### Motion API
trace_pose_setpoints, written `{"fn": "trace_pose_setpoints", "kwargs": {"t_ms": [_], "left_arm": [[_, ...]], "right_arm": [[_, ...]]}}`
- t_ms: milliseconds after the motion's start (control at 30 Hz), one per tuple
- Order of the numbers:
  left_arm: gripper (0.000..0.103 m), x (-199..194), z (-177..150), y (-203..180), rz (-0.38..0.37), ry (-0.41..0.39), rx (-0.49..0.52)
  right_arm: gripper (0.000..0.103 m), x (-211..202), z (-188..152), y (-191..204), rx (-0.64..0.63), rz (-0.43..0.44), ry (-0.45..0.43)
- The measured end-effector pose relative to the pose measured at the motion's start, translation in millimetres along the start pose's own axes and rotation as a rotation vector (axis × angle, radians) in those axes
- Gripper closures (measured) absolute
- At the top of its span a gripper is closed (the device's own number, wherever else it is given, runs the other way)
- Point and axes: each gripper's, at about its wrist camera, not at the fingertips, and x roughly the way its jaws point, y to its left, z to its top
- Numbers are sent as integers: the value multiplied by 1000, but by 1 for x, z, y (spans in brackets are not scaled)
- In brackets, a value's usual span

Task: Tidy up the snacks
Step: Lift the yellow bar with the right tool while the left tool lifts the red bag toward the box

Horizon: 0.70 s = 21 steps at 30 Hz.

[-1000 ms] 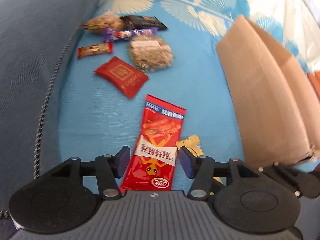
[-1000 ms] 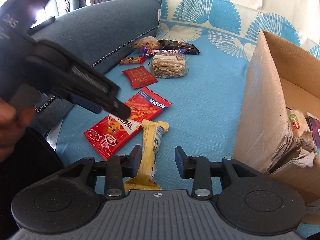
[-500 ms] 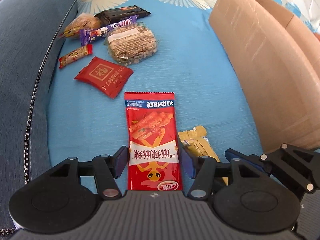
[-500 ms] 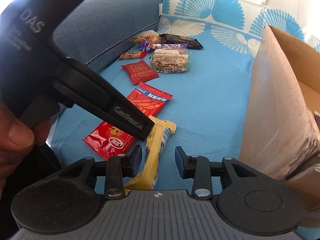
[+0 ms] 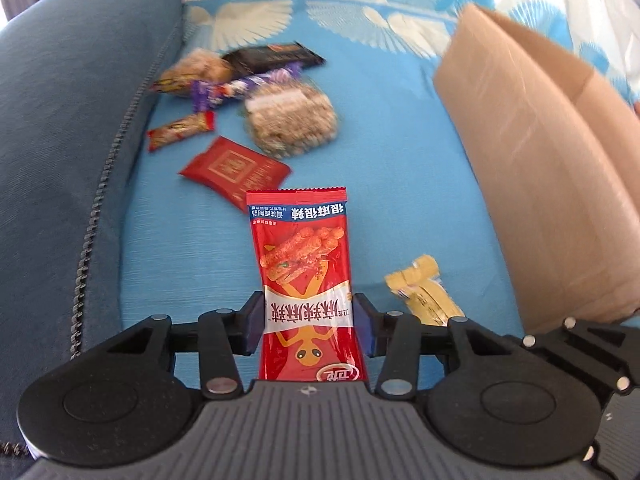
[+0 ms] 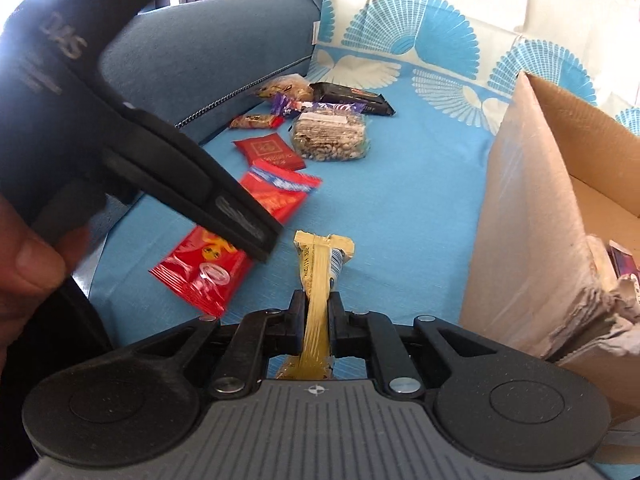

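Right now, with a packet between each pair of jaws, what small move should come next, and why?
Probably lift the yellow bar toward the box: the right gripper has just shut on it, while the left gripper's jaws have been closing on the red packet, seemingly touching.

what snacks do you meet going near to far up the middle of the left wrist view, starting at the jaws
long red snack packet between the jaws → flat red square packet → clear bag of nuts → purple wrapped bar → black bar at the far end
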Motion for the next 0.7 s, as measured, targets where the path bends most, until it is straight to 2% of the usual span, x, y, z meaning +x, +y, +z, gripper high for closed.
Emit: {"fn": "trace_pose_setpoints", "kwargs": {"t_ms": [67,233,700], "left_arm": [[52,-1,1,7,-8,8,-42],[52,12,7,20,-25,100,-104],[47,20,3,4,32,112,-9]], "right_arm": [[92,1,0,0,0,-2,10],[91,9,0,0,11,-3,59],[90,14,-2,3,-17,-3,78]]}}
